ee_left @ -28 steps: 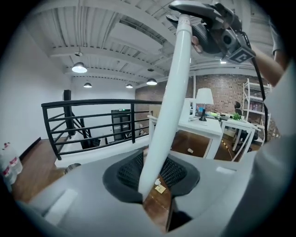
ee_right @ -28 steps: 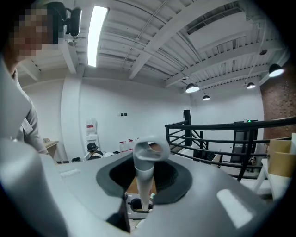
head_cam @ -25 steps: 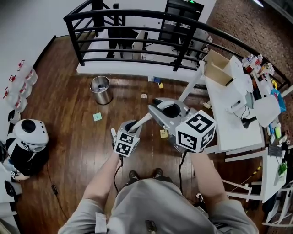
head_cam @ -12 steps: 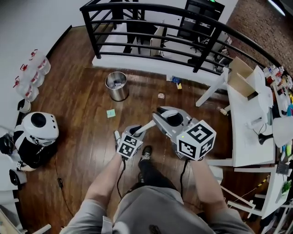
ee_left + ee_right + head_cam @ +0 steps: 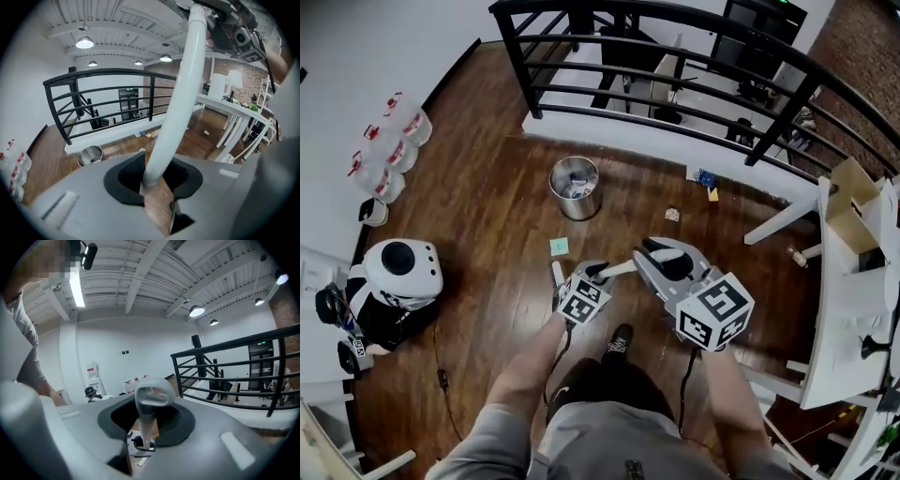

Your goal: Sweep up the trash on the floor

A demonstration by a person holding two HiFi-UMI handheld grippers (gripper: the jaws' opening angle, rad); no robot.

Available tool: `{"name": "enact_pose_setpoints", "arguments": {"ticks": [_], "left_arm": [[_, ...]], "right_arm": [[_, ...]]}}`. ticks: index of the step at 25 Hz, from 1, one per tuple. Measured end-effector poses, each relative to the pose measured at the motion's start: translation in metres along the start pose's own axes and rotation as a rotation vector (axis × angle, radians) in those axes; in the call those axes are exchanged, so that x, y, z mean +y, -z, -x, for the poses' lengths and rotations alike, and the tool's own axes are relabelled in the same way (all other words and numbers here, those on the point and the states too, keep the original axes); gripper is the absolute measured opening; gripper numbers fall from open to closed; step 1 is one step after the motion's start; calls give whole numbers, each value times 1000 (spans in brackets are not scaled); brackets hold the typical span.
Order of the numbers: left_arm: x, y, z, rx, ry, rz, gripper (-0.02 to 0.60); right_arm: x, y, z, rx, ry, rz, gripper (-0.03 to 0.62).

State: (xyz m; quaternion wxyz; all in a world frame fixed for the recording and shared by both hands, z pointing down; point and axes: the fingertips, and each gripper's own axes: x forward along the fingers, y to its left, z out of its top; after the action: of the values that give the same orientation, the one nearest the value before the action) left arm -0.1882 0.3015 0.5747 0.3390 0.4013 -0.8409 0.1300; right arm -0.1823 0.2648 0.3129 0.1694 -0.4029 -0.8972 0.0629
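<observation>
Two grippers share one white handle [image 5: 180,103]. The left gripper [image 5: 152,180] has its jaws closed narrow on the shaft, which rises up and to the right toward the right gripper [image 5: 147,427]. The right gripper pinches the handle's grey looped end [image 5: 151,399] between its jaws. On the wood floor [image 5: 487,225], a green note [image 5: 560,247] lies just beyond the left gripper. A crumpled scrap [image 5: 672,214] lies farther off to the right, and blue and yellow bits [image 5: 704,177] lie by the base of the black railing [image 5: 521,70]. A metal bin [image 5: 575,187] stands just beyond the note.
</observation>
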Motion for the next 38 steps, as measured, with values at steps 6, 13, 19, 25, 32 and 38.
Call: {"name": "enact_pose_setpoints", "arguments": {"ticks": [6, 13, 19, 25, 32, 38], "left_arm": [[69, 12, -50, 35, -6, -22, 98], [139, 62, -111, 91, 18, -68, 100], [176, 73, -155, 69, 50, -90, 107], [137, 40, -200, 39, 173, -98, 103], [65, -39, -264, -28, 335, -150, 103], [-31, -105, -316, -66, 512, -254, 103]], "right_arm": [[-53, 22, -62, 18, -3, -18, 83], [-93, 77, -140, 19, 10, -50, 83], [-131, 106, -173, 39, 99, -98, 83], [-186, 102, -145, 54, 242, -132, 83], [-255, 79, -69, 59, 445, -110, 83], [-304, 73, 29, 55, 654, -136, 83]]}}
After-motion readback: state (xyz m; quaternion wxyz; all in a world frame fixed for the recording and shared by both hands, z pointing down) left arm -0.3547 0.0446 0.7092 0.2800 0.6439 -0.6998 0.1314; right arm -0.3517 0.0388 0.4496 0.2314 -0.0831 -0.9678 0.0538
